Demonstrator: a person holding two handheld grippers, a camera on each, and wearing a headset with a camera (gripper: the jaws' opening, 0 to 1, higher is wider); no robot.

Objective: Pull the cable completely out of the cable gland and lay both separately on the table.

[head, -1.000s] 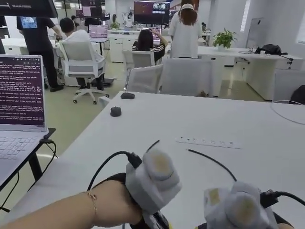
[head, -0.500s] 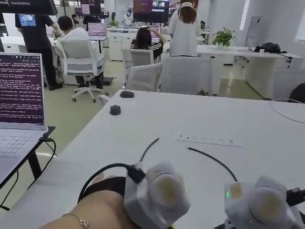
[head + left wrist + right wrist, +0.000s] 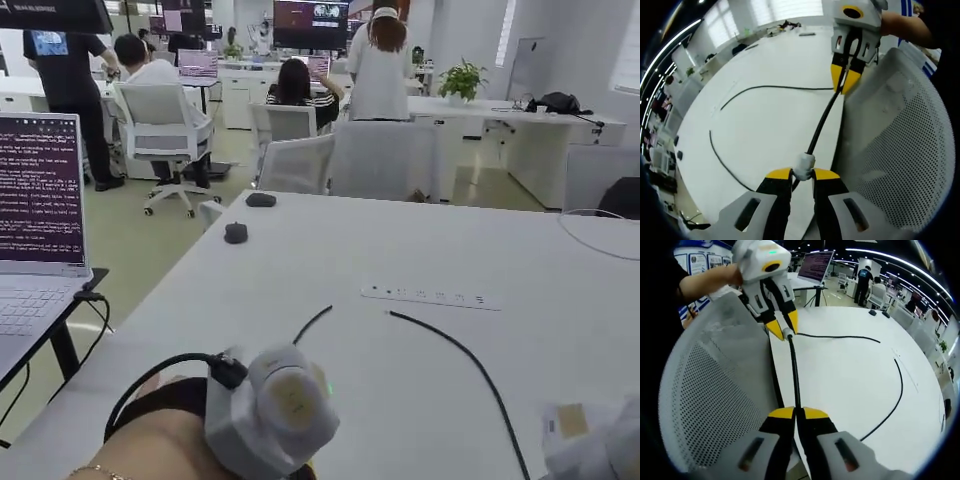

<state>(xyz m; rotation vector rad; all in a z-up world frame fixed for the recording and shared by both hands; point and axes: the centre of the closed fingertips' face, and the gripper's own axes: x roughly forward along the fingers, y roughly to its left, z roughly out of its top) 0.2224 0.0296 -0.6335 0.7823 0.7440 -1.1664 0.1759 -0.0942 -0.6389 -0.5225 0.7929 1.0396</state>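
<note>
White open-plan office desks make up the background, and a broad white table (image 3: pixel 420 250) is spread out ahead. At its near edge, the small white plastic cable gland (image 3: pixel 804 166) is clamped between the yellow-tipped jaws of the left gripper (image 3: pixel 803 175). The thin black cable (image 3: pixel 822 117) is pinched by the fully closed right gripper (image 3: pixel 797 413), and a straight stretch of cable is drawn between the two.

The pulling step is judged to be in hand. The gland is not yet off, since a further length of cable appears to trail beyond it onto the table. For the next move, the grippers would need to be drawn further apart along the cable's line with the gland held fast. A fresh hold nearer the gland would probably be needed before the free end is drawn through.

The work is held over the table edge, just beside a white perforated mesh chair back (image 3: pixel 900 150), by which room on the near side is limited. Open tabletop is left ahead for laying both parts down. A grey open laptop (image 3: pixel 40 200) to the left and a flush white socket strip (image 3: pixel 430 296) further off are well apart from the work.
</note>
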